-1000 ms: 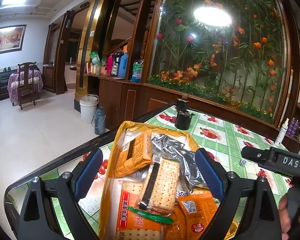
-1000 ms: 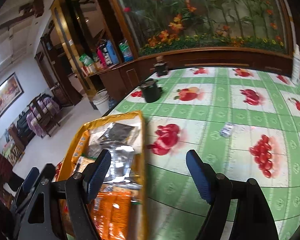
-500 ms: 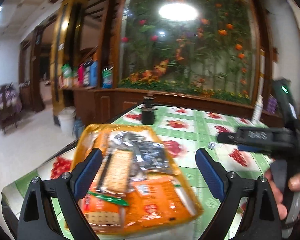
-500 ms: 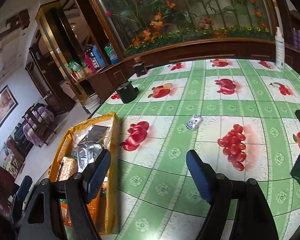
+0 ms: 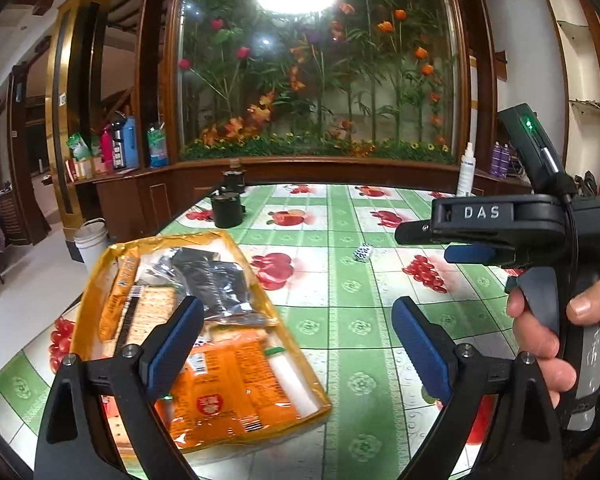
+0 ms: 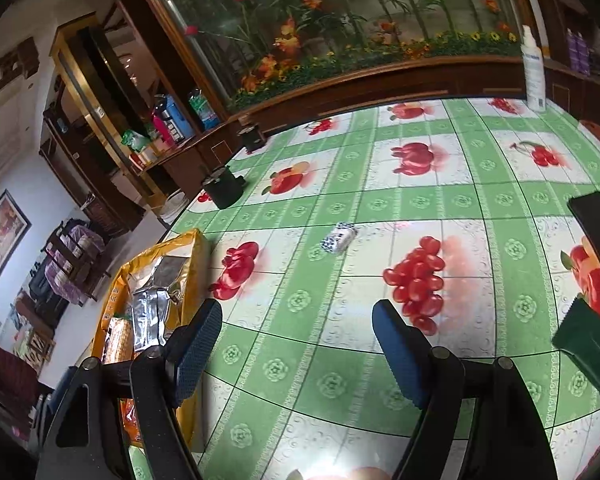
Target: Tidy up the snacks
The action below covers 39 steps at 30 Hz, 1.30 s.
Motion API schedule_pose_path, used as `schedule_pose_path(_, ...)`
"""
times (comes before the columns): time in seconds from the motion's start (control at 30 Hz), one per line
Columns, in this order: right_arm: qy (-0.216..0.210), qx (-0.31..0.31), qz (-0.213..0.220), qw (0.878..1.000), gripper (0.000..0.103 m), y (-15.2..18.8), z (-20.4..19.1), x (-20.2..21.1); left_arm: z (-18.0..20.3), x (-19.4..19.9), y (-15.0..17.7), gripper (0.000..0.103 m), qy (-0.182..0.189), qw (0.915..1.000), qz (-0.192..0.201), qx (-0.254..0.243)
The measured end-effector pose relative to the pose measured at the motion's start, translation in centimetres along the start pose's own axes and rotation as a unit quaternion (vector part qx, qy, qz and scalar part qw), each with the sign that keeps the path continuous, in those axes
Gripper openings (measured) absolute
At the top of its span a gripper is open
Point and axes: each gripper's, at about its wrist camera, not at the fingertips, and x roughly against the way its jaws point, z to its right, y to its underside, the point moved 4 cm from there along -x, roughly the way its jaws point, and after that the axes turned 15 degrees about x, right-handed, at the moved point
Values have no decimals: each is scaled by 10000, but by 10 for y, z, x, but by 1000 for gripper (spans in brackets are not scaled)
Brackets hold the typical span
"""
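Note:
A yellow tray at the table's left end holds orange cracker packs, a clear cracker sleeve and silver foil packets. It also shows in the right wrist view. A small blue-and-white wrapped snack lies alone on the cloth; it also shows in the right wrist view. My left gripper is open and empty above the tray's right edge. My right gripper is open and empty over the cloth, short of the small snack.
The table has a green fruit-print cloth. A black cup stands far left, a white spray bottle at the far right. Dark green and black objects sit at the right edge. The floor drops off left.
Both grippers have swung to the right, away from the tray and toward the open cloth. The small wrapped snack is now central in the right wrist view. Both stay open.

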Motion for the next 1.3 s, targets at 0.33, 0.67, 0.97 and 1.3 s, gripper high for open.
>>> schedule_pose_path(0.33,251,-228,-26,9994,81,2,36,11,12,-9,4,95,169,9997,-163,-46)
schedule_pose_path(0.67,493,-605,79,9969,81,-1,75,29,12,-9,2,95,204,9996,-167,-38)
schedule_pose_path(0.97,953,-776,-205,9922,81,2,105,22,9,-12,1,95,200,9997,-165,49)
schedule_pose_path(1.3,1277,-1084,-660,9837,81,-4,137,-15,6,-9,0,95,162,9997,-118,118)
